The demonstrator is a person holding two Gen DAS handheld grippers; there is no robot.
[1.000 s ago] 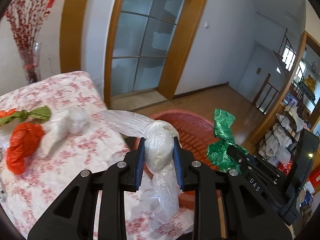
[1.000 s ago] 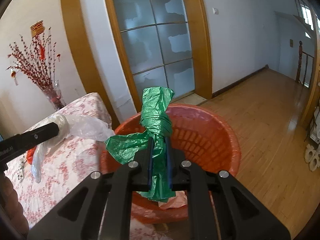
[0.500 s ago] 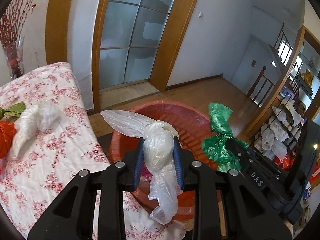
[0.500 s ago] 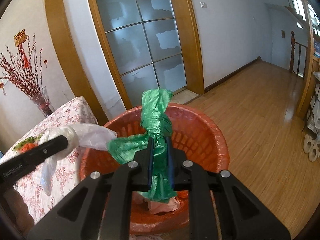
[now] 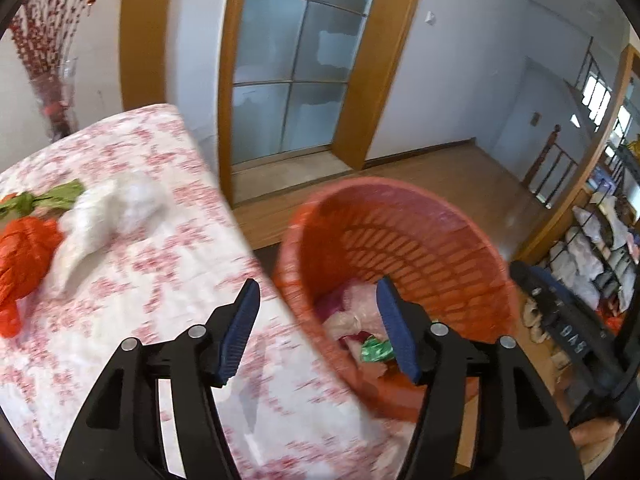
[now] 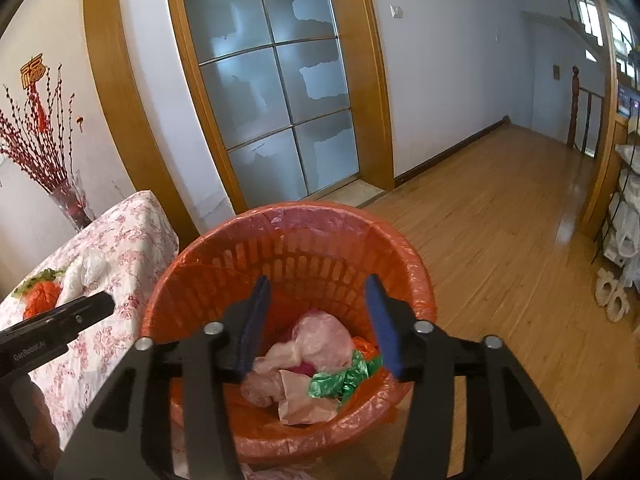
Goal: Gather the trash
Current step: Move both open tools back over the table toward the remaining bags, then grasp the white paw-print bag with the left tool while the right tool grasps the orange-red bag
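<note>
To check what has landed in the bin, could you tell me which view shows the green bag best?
The right wrist view: the green bag lies unobstructed among pale bags inside the red basket. The left wrist view shows only a blurred scrap beside a finger.

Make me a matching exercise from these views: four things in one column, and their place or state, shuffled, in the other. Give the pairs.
Things:
1. green bag
2. orange bag
3. red-branch vase
4. left gripper

Places or states:
A. lying on the floral tablecloth
B. jaws open, nothing between them
C. inside the red basket
D. standing at the table's far end by the wall

Pairs: 1-C, 2-A, 3-D, 4-B
</note>
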